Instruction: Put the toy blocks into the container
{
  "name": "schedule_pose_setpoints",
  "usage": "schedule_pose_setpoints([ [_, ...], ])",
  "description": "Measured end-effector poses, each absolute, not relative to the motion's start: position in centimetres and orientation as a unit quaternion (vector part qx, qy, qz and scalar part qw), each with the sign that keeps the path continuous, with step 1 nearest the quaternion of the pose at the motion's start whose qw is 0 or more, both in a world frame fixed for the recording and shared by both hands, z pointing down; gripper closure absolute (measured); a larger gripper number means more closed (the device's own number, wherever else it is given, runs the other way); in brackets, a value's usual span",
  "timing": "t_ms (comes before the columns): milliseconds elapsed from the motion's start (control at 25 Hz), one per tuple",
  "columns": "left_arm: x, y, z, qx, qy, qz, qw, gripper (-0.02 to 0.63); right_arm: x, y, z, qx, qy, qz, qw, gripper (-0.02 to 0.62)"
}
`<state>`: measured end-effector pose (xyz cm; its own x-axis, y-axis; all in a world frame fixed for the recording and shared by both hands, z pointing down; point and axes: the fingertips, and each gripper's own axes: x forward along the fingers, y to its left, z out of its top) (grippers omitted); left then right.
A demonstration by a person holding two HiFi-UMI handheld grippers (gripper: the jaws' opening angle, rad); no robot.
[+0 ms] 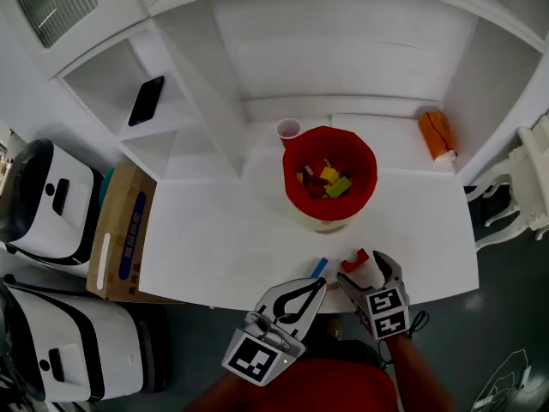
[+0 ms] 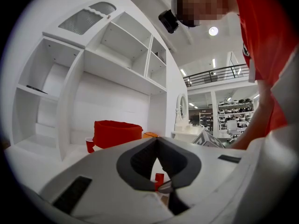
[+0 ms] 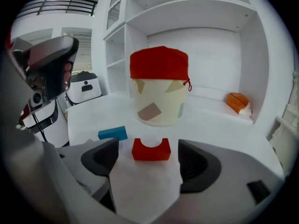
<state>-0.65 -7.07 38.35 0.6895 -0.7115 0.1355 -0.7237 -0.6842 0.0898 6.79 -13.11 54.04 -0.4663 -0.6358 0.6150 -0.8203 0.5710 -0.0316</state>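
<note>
**Stage.** Pick-up of the next block. Several blocks [image 1: 329,181] already lie inside the container [image 1: 365,163], which stands toward the back of the desk [image 1: 223,230]. Two remain outside it, near the front edge: a red block [image 3: 151,150] with an arched notch, and a blue block [image 3: 112,133] just to its left.

**Right gripper** [image 3: 148,164]. Jaws stand wide apart and grip nothing. It tilts down toward the desk. The red block lies just ahead of the open jaws, centred in the gap, with neither pad touching it.

**Left gripper** [image 2: 157,143]. Jaws are fully closed and hold nothing. It waits low at the front of the desk, beside the right gripper, and plays no part in this step.

**Task item.** The red block rests flat on the desk, notch upward, well apart from the container.

**Next move, as judged.** The right gripper needs to advance until both pads flank the block's end faces, then close. The block is short, so the pads must come low, close to the desk top. The blue block is near but looks clear of the left-hand pad. After that, lift over the container's rim.
</note>
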Motion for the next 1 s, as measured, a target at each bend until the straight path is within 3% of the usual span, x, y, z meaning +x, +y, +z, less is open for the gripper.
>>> schedule_pose_setpoints([
  [280,-1.0,-7.3,38.9,0.916,-0.390,0.052,0.075,0.594,6.6,-13.6,55.7,0.423,-0.835,0.177,0.304,0.180],
  [400,-1.1,-7.4,38.9,0.916,-0.390,0.054,0.074,0.594,6.5,-13.6,56.0,0.419,-0.836,0.177,0.308,0.253],
  [440,-1.2,-7.5,38.9,0.916,-0.390,0.054,0.073,0.594,6.5,-13.6,56.0,0.420,-0.835,0.175,0.309,0.305],
  [640,-1.5,-7.6,38.9,0.914,-0.395,0.054,0.073,0.594,6.2,-13.7,55.8,0.417,-0.840,0.165,0.305,0.304],
  [800,-1.5,-7.7,38.7,0.915,-0.395,0.053,0.069,0.594,6.2,-13.9,53.3,0.430,-0.851,0.157,0.257,0.304],
  [1000,-1.7,-8.2,38.0,0.913,-0.400,0.050,0.062,0.594,6.4,-13.5,45.3,0.446,-0.873,0.137,0.142,0.304],
])
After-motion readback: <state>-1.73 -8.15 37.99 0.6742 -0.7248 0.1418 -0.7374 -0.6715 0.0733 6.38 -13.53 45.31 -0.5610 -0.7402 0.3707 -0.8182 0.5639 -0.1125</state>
